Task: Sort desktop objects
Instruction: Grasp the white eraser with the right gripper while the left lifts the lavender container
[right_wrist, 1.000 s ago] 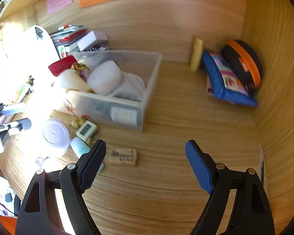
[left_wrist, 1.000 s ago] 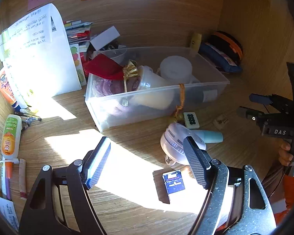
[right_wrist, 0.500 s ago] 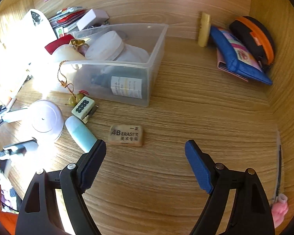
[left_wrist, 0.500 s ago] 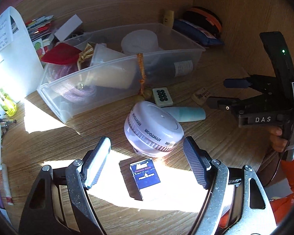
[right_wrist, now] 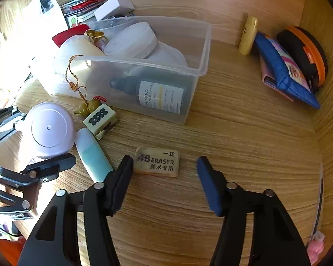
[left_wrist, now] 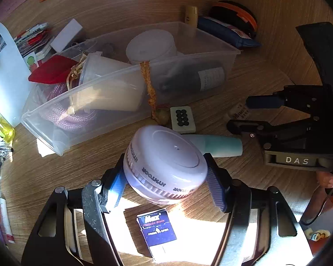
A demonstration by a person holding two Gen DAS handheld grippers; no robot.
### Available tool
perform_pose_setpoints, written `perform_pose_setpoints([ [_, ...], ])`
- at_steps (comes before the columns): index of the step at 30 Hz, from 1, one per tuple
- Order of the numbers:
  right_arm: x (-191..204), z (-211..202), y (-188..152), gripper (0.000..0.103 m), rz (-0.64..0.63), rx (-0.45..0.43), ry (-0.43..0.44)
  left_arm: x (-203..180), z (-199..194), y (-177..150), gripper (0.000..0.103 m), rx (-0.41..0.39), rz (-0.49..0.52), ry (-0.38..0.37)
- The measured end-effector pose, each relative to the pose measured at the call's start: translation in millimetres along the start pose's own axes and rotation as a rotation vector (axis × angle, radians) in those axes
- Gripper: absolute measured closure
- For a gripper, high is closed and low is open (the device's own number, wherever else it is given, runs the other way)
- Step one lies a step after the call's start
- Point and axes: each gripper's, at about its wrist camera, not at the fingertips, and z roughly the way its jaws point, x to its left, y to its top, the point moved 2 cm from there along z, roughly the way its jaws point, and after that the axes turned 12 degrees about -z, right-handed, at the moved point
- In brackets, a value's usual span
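the left gripper [left_wrist: 165, 187] has its jaws closing around a round lilac container [left_wrist: 166, 166] marked "hyntoor"; the container sits between the two pads, which stand right at its ribbed sides, though whether they press on it yet cannot be told. it rests on the wooden surface [left_wrist: 77, 166], just in front of a clear plastic bin [left_wrist: 211, 53] that holds a dark bottle, a white tub and a purple cord. a small blue blade box [left_wrist: 156, 228] lies on the surface below the container, in a sunlit patch.

the right gripper [right_wrist: 164, 168] has its jaws closing over a tan 4b eraser [right_wrist: 157, 161] lying flat on the surface. the left pad is just beside the eraser's left end; the right pad stands apart from its right end, so the eraser is between the jaws and not yet gripped. a pale teal tube [right_wrist: 92, 153] and a mahjong tile [right_wrist: 101, 117] lie to the eraser's left, near the bin.
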Motion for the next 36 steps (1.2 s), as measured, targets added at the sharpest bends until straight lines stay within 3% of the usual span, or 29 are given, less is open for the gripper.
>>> perform_pose_setpoints([
  [3,1,-1,1,0.065,-0.003,-0.006,0.003,4,-2,0,0.038,0.004,-0.013,-0.014],
  [9,-7,-4,0,0.065,0.030,-0.017,0.054,1,-18,9,0.038,-0.049,-0.020,-0.033],
  [24,-35,-57,18,0.065,0.094,-0.172,0.003,14,-64,50,0.038,-0.182,-0.090,-0.086],
  [36,-36,-67,59,0.065,0.048,-0.267,-0.009,45,-55,106,0.038,-0.215,-0.189,-0.050],
])
